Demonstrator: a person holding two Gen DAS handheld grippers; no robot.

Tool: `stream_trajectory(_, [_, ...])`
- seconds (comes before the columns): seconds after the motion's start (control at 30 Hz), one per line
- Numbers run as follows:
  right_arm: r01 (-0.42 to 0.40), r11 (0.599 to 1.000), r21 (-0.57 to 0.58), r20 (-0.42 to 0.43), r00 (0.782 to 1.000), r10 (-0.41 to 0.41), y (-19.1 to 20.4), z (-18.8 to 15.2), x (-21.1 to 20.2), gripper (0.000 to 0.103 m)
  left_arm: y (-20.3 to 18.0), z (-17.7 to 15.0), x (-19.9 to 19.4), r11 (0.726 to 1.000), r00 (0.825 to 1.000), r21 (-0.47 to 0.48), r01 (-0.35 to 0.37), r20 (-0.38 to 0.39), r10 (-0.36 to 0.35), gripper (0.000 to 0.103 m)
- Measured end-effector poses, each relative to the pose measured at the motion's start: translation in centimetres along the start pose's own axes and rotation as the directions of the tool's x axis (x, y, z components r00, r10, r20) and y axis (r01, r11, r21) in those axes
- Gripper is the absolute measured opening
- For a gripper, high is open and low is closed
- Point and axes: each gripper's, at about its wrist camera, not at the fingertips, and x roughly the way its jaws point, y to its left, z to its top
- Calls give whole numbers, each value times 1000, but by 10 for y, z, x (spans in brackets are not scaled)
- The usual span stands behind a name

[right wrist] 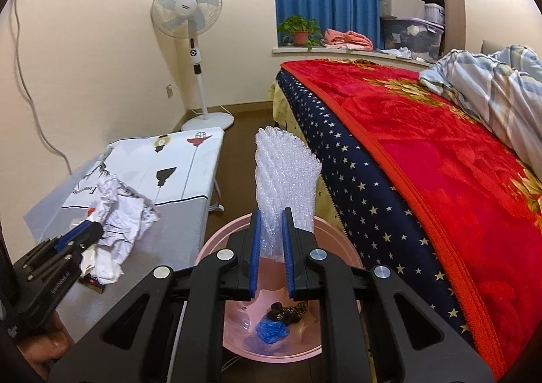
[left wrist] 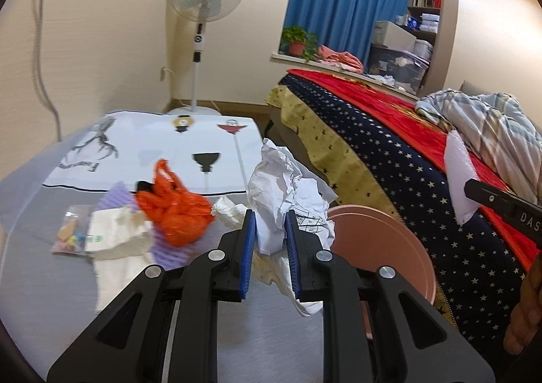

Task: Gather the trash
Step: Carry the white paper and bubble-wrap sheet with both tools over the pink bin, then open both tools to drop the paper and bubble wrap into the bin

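Observation:
My left gripper [left wrist: 270,225] is shut on a wad of crumpled white paper [left wrist: 281,176], held above the table's right edge; from the right wrist view the same wad [right wrist: 118,210] hangs from it at the left. My right gripper [right wrist: 271,230] is shut on a strip of clear bubble wrap [right wrist: 288,173] that stands upright over the pink bin [right wrist: 216,240]. The bin [left wrist: 382,247] sits on the floor between table and bed, with blue and dark scraps [right wrist: 274,328] at its bottom. On the table lie an orange plastic bag [left wrist: 176,210], white tissue [left wrist: 230,210] and a small clear packet [left wrist: 69,234].
A grey table [left wrist: 50,281] carries a white printed cloth [left wrist: 152,146] and purple corrugated foam [left wrist: 117,200]. The bed with a red blanket [right wrist: 440,163] and starred navy cover fills the right. A standing fan [right wrist: 189,10] is by the far wall. A hand [left wrist: 521,312] shows at the right edge.

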Motion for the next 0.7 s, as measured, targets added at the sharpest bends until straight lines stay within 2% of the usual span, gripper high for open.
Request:
stream_trajectory(0.33, [42,999,22,-33,999,-41,-11,-2,15,13,-41,-6,35,998,997,26,60,-38,-59,18])
stream_trajectory(0.63, [65,997,37,-54,997,-63,-18,-4,23,13,-59,-10,54,995,994,31,90,-66,-88,18])
stream_trajectory(0.7, [72,997,36,-53,996,-70,-19,-3,24,16,-64,-9,55,994,993,44,104,-64,-101,19])
